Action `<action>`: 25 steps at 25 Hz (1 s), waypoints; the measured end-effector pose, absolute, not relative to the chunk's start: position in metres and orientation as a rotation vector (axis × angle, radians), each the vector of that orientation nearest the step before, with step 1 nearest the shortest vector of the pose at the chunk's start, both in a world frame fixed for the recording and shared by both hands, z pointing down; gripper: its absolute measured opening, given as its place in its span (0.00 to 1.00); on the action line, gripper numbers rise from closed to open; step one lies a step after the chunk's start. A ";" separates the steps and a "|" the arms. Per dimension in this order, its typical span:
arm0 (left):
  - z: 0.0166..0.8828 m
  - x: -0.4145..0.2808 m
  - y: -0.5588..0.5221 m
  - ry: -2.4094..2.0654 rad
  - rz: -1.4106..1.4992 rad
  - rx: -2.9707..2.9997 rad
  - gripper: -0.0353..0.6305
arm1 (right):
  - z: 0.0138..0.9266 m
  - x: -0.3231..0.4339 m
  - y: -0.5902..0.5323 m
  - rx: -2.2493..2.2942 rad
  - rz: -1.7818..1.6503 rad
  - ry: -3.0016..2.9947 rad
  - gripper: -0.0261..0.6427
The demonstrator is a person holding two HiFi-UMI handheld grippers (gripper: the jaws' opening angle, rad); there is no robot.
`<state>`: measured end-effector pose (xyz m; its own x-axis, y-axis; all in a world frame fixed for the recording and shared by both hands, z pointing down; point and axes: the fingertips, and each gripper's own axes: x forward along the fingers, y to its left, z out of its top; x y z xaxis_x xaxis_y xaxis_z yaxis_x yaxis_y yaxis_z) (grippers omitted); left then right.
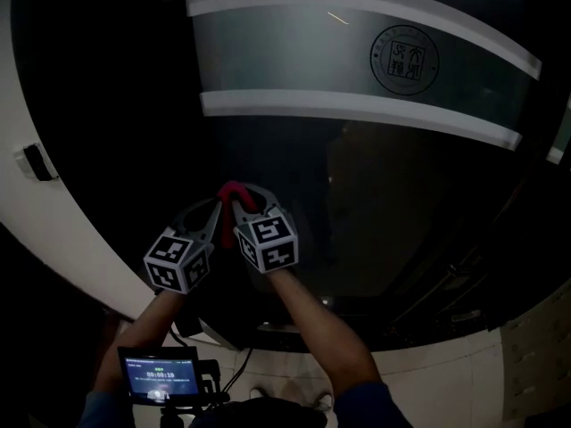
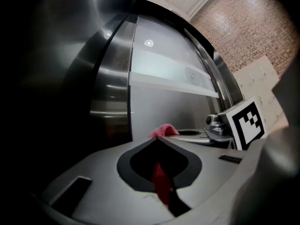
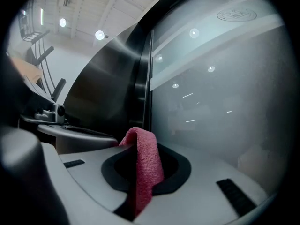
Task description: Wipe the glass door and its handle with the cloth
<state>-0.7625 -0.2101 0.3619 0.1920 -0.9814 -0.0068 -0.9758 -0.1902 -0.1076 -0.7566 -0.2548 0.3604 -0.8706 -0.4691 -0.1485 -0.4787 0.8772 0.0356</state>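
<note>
The red cloth (image 1: 234, 188) is bunched between both gripper tips, right up against the dark glass door (image 1: 357, 185). My left gripper (image 1: 217, 203) is shut, and a strip of the cloth (image 2: 159, 182) runs through its closed jaws and pokes out past the tip. My right gripper (image 1: 241, 203) is shut on the same cloth (image 3: 145, 168), which drapes over its jaws. The two grippers sit side by side, tips almost touching. The glass (image 3: 211, 102) lies just beyond the right jaws. No door handle can be made out.
Frosted bands (image 1: 357, 105) and a round logo (image 1: 404, 59) cross the upper glass. A steel door frame (image 2: 110, 88) stands left of the pane. A white wall (image 1: 53, 230) with a small black fitting (image 1: 36, 161) is further left. A lit screen (image 1: 161, 377) hangs below my hands.
</note>
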 end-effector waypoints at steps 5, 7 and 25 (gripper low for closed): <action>0.377 -0.730 -0.231 1.864 -0.101 -2.443 0.07 | 0.371 -0.717 -0.280 -0.880 0.087 2.883 0.09; 0.384 -0.704 -0.243 1.804 -0.102 -2.497 0.07 | 0.374 -0.688 -0.290 -0.945 0.096 2.874 0.09; 0.384 -0.405 -0.319 1.376 -0.088 -2.751 0.08 | 0.371 -0.332 -0.378 -1.521 0.125 2.669 0.09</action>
